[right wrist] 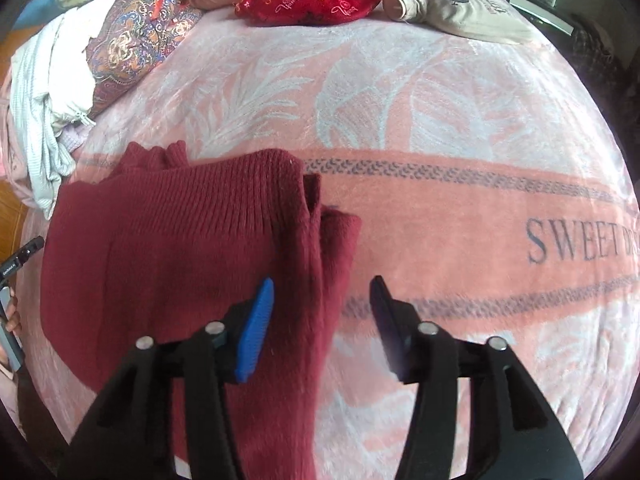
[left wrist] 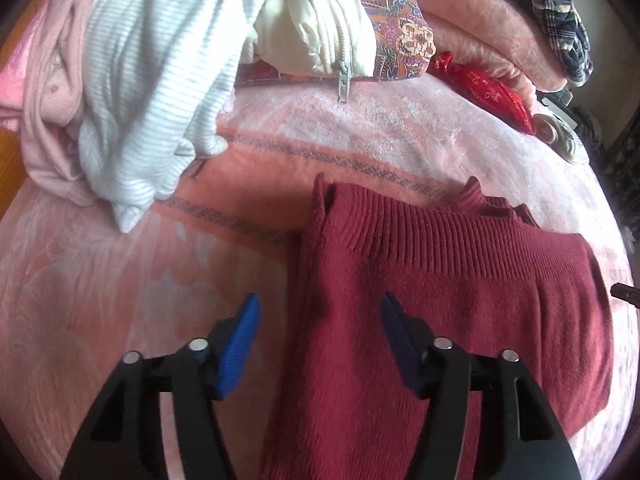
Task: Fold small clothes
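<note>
**Both tongs spread over the red sweater, ready for the next fold**

Nearest me, my left gripper point(left wrist: 320, 312) hangs with its jaws wide apart, gripping nothing; the red sweater point(left wrist: 440, 288) runs up between them from 6 toward 1 o'clock, its left edge under the gap. My right gripper point(right wrist: 322, 296) is just as wide and just as empty, straddling the sweater's right edge, with a folded-in sleeve point(right wrist: 338, 240) lying at 12 o'clock of it.

I judge the sweater partly folded, sides turned in, ribbed hem uppermost. To do the next fold well, I should bring each tong down on its own edge at matching height, pinch all layers together so the tucked sleeve does not slide out, and lift evenly so the knit does not stretch or skew.

Under it lies the pink blanket point(right wrist: 440, 120). Farther off, in the left view, a white striped garment point(left wrist: 152, 92) is heaped at 10 o'clock, and a red pouch point(right wrist: 308, 2) sits at 12 o'clock in the right view.
</note>
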Action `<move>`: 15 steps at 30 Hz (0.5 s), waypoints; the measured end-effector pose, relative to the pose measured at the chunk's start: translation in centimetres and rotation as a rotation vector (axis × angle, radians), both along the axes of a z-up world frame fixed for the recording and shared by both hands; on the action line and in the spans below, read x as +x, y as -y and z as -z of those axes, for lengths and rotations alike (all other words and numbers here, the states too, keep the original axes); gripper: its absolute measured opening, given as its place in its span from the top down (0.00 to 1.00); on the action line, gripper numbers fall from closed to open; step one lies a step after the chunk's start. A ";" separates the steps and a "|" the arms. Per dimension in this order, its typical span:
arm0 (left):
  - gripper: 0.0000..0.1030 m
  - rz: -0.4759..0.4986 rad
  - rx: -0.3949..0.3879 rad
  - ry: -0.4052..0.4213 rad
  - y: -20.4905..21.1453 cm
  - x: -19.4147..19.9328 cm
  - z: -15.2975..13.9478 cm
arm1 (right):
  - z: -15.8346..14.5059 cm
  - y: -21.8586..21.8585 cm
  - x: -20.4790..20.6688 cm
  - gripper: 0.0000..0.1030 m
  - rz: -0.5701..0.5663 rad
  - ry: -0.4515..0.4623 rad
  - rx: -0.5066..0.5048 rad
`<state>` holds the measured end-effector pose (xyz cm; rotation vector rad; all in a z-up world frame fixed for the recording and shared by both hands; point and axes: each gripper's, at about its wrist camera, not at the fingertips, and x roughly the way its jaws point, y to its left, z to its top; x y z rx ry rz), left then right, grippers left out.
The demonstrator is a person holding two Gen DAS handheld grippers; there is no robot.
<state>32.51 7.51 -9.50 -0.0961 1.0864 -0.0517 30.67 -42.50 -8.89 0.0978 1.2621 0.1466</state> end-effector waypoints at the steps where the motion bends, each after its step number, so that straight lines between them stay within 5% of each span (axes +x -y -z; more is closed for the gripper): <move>1: 0.33 0.006 -0.026 -0.019 -0.7 -1.5 -0.3 | -0.4 0.5 -1.4 0.47 -0.013 -0.008 0.022; 7: 0.24 -0.009 -0.189 -0.113 -4.4 -8.9 1.4 | 1.0 1.6 -9.8 0.45 -0.038 -0.108 0.107; 15: 0.24 0.040 -0.184 -0.182 -2.5 -11.0 4.0 | 3.8 0.3 -11.9 0.39 -0.019 -0.178 0.138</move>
